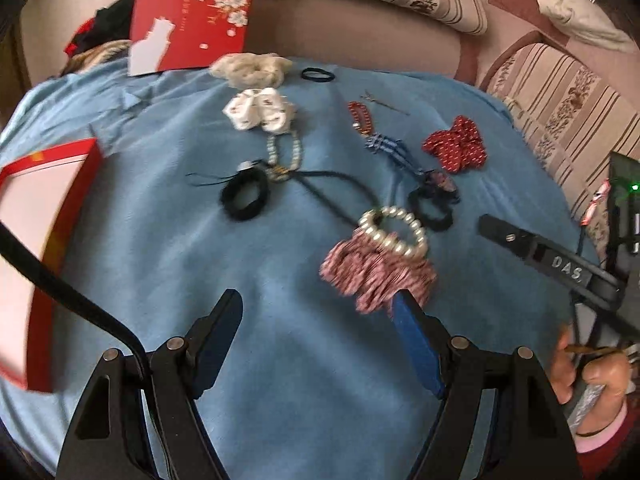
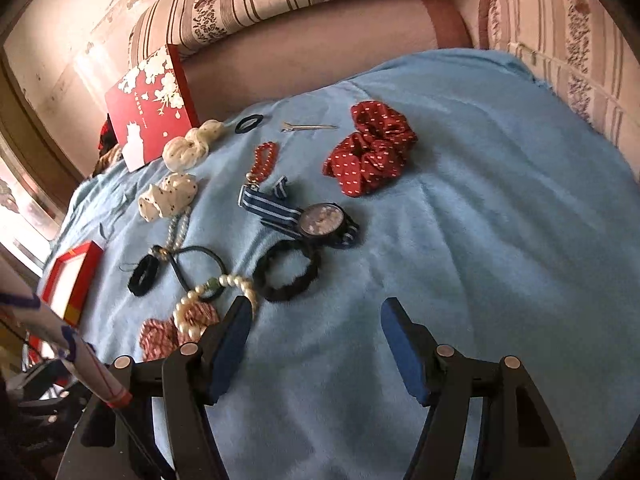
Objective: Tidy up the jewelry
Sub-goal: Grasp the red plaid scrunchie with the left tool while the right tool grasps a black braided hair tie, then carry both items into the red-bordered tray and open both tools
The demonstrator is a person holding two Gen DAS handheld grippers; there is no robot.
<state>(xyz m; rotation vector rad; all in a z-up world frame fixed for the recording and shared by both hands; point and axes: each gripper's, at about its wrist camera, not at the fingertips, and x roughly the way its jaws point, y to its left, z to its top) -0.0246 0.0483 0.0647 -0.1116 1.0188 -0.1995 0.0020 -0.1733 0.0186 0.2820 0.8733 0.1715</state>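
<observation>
Jewelry and hair ties lie scattered on a blue cloth (image 2: 480, 240). In the left wrist view, my left gripper (image 1: 316, 308) is open and holds nothing. Its right fingertip is just short of a pink patterned scrunchie (image 1: 376, 272) with a pearl bracelet (image 1: 394, 232) lying on it. My right gripper (image 2: 316, 312) is open with only cloth between its fingers. A braided black hair tie (image 2: 286, 276) lies just beyond its left finger, and a watch (image 2: 320, 220) with a blue striped strap lies farther off. The same pearl bracelet (image 2: 188, 308) is to the left of the right gripper.
An open red box (image 1: 40, 240) sits at the cloth's left edge, and its flowered red lid (image 1: 200, 12) leans at the back. A red dotted scrunchie (image 2: 372, 152), red bead bracelet (image 2: 266, 160), metal hair clip (image 2: 308, 127) and white scrunchies (image 1: 260, 114) lie farther away. Striped cushions border the cloth.
</observation>
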